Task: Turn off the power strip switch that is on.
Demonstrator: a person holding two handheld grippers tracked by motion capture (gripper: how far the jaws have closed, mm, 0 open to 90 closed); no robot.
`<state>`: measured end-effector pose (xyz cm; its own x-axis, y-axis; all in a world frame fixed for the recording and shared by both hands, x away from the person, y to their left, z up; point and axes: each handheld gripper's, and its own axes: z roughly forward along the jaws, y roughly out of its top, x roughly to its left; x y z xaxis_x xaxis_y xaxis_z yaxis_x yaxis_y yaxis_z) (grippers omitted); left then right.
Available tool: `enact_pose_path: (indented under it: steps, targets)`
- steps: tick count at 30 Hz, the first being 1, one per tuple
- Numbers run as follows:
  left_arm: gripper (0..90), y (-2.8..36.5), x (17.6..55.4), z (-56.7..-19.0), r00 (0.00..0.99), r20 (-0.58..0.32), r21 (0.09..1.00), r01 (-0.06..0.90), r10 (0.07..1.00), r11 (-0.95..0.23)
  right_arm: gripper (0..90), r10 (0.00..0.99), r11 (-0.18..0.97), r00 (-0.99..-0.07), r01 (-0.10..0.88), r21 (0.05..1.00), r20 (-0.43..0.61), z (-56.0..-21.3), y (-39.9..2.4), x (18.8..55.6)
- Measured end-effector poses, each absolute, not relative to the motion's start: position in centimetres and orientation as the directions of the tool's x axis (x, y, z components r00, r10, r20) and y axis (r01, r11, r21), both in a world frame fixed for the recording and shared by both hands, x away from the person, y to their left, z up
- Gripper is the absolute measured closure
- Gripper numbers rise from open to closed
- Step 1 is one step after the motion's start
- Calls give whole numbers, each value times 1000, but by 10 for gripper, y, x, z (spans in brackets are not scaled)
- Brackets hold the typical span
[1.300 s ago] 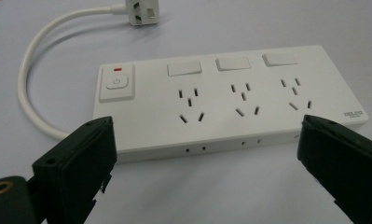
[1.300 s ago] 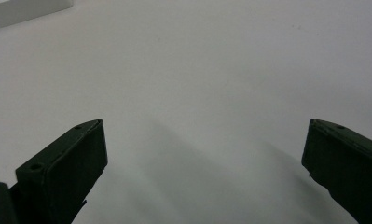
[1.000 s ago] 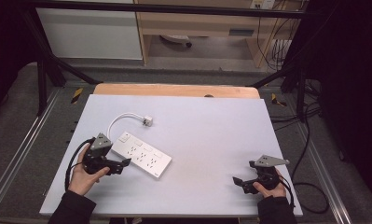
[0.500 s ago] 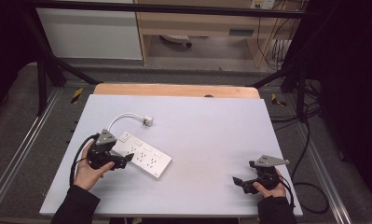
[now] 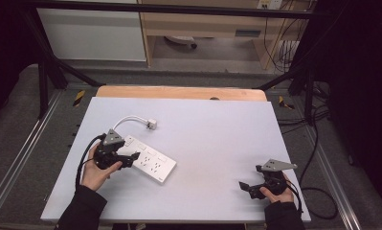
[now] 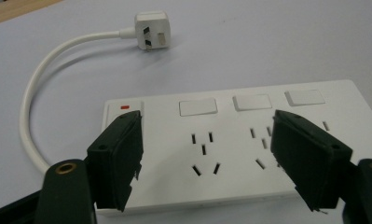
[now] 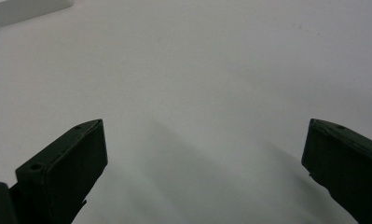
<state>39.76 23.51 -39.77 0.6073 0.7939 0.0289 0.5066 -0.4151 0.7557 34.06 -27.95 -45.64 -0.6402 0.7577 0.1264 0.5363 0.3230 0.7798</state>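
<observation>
Left gripper [image 6: 204,158] on the power strip [image 6: 239,140]

We've got its jaws closing in but not yet pinching the strip; right gripper [image 7: 204,163] sits apart on the worktop [image 5: 217,129], jaws wide.

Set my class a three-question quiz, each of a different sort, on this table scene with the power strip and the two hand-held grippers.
1. True or false: the plug of the power strip sits in one of the strip's own sockets.
2. Which gripper is over the power strip? A) left gripper B) right gripper C) both
3. Fill in: the small mark on the strip's end switch is coloured ____.

Key
1. False: it lies loose on the table, pins up.
2. A. The right gripper is over bare table, jaws wide apart.
3. Red.
</observation>
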Motion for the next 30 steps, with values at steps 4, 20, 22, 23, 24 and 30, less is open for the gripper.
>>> enact_pose_path:
  steps: [4, 20, 22, 23, 24, 30]
  targets:
    - [300, 233, 401, -398, 607, 23, 756, 509, 795, -411, 6, 757, 323, -641, 537, 779, 127, -456, -280, 341]
    - [500, 227, 408, -400, 591, 8, 770, 510, 806, -382, 6, 756, 326, -642, 538, 777, 127, -457, -280, 341]
    - [530, 226, 409, -400, 590, 5, 770, 512, 807, -380, 6, 757, 324, -641, 539, 778, 129, -457, -279, 341]
    - [544, 226, 410, -400, 588, 2, 771, 514, 809, -376, 6, 757, 324, -641, 539, 778, 129, -457, -279, 341]
    - [558, 226, 411, -401, 587, 2, 770, 515, 810, -376, 6, 756, 325, -642, 539, 777, 129, -456, -280, 341]
    - [614, 223, 413, -402, 590, 2, 770, 514, 808, -378, 7, 755, 328, -643, 536, 777, 125, -457, -280, 341]
